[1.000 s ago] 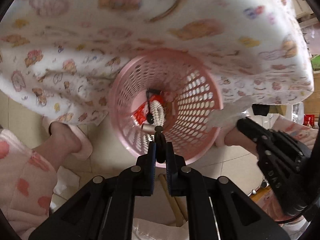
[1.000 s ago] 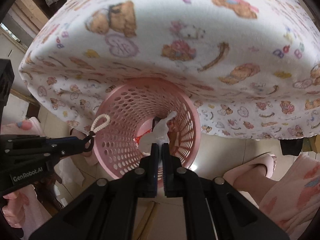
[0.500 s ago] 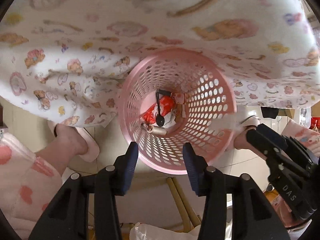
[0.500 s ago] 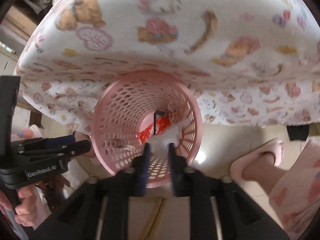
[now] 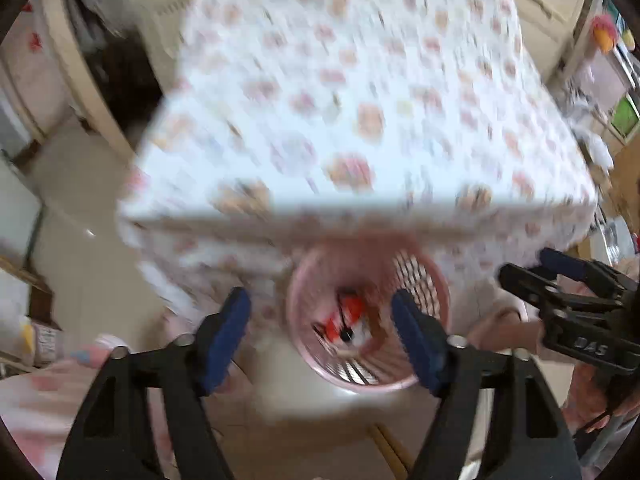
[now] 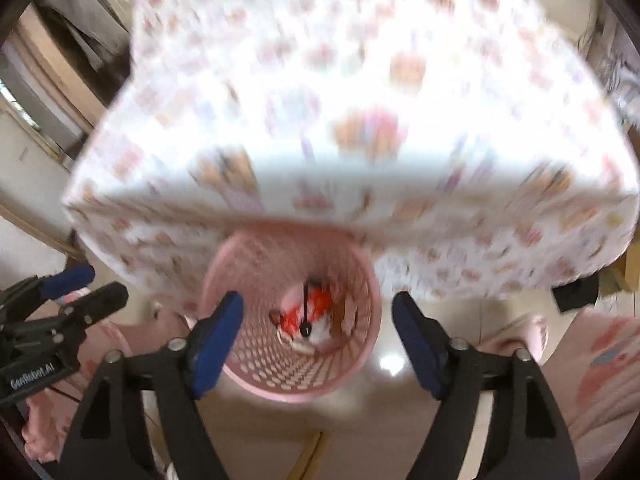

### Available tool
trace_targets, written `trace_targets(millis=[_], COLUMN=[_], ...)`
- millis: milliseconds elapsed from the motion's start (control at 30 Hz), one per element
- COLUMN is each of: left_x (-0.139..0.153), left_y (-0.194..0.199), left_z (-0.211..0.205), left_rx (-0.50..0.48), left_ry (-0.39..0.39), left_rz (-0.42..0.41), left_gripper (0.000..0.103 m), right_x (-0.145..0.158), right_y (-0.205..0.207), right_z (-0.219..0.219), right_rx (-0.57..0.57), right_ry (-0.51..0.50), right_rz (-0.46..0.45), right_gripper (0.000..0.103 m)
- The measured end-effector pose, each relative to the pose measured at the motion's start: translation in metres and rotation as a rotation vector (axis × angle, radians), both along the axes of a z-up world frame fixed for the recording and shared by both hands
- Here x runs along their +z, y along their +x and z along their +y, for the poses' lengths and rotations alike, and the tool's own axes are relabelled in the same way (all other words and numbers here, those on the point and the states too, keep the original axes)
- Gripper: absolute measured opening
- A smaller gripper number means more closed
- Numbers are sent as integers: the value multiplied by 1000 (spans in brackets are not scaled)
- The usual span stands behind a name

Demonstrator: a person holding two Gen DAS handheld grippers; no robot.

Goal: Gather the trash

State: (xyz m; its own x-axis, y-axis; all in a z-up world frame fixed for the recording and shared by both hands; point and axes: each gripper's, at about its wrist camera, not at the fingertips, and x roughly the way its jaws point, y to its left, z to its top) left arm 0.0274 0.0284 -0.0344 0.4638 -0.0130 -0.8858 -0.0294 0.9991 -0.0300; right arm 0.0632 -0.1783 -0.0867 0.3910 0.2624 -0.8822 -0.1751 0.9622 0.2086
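A pink mesh basket stands on the floor, partly under a table's edge. Inside it lie a red wrapper, a thin black piece and a white tissue. My left gripper hangs above the basket, its jaws opening wide with nothing between them. My right gripper hangs above it too, jaws also opening and empty. Each shows in the other's view: the right gripper at the right edge, the left gripper at the left edge. Both frames are blurred.
A table under a white bear-print cloth overhangs the basket's far side. A person's slippered foot and pink pyjama leg stand right of the basket. Wooden sticks lie on the tiled floor nearby. Shelves stand at the far right.
The left gripper let go of a beaded cord and the right of a white tissue; both now lie in the basket. Both grippers opened wide and rose, bringing the tabletop into view.
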Motion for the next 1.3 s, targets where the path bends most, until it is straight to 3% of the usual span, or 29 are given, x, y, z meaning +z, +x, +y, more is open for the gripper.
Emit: trace_targets(millis=[167,267,333,467,567,833,967,1067,1300], left_x=[72,103,113,118,111,71,69,66,65], left_y=[-21,-31,-36,-39,-49,-52,-56,-55,-59], left_z=[9,10,9,15,9,5,5,0,-7], left_rx=[10,10,27,71,64,35,53,50,31], left_ry=[-29,-7,-5,-62,-44,-42,-48,-8,-3], left_rz=[-230,-374,-416,-405,-448,-439,-464,-450,-459], left_gripper=[95,102,102,102,102,102,102,102,102], right_x=[71,111,133,152,146,110,108,104,101], right_y=[-18,-34,-47,-71,-81,-85,-88,-85,-81], right_z=[-7,-16,-22,-19,-16,-18,-16,-19,-26], right_rx=[43,14,-18,12,25,21,20,-8,-44], right_ry=[-18,14,15,-65,-85,-112,-144,-129,-112], right_rz=[-216,-336,-420,-542,-553,-516,-539,-508,-485], right_gripper=[87,98,103,103,103,103,103,103,103])
